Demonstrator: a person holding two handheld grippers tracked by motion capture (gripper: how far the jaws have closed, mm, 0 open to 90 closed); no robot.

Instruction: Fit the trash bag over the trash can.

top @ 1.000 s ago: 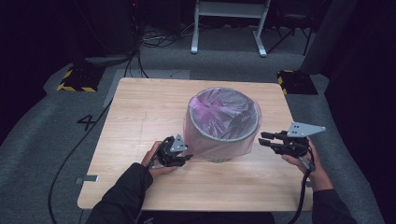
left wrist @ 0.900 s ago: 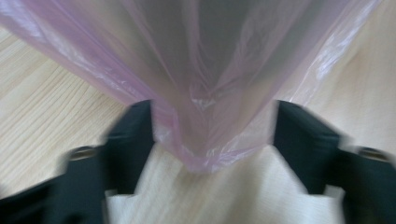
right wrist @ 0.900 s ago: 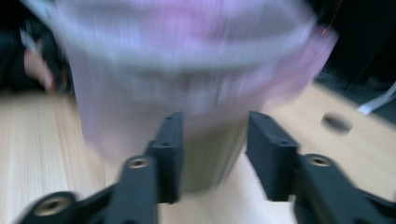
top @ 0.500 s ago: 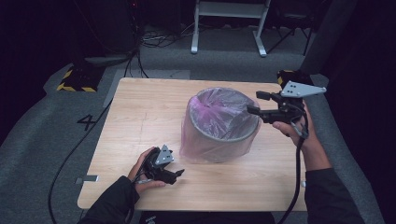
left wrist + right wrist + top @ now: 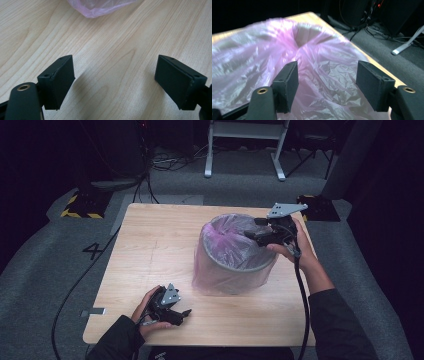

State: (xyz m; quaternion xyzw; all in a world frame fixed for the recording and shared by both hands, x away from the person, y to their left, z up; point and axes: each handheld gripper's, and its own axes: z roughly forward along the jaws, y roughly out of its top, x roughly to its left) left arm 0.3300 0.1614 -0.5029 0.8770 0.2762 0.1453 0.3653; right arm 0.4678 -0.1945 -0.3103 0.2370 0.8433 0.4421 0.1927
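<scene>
Hovering right hand-held gripper [image 5: 251,228] over bag-lined bin [image 5: 235,256], jaws apart

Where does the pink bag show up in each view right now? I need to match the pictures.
High view: pink bag lines the bin, right of the table's middle.
Left gripper view: one loose fold of it at the top edge.
Right gripper view: across the middle and left, behind the open jaws.
Shared landmark: the wooden table.

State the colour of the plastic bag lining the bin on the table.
Translucent pink. The plastic bag shows best in the right gripper view, crinkled and glossy.
</scene>
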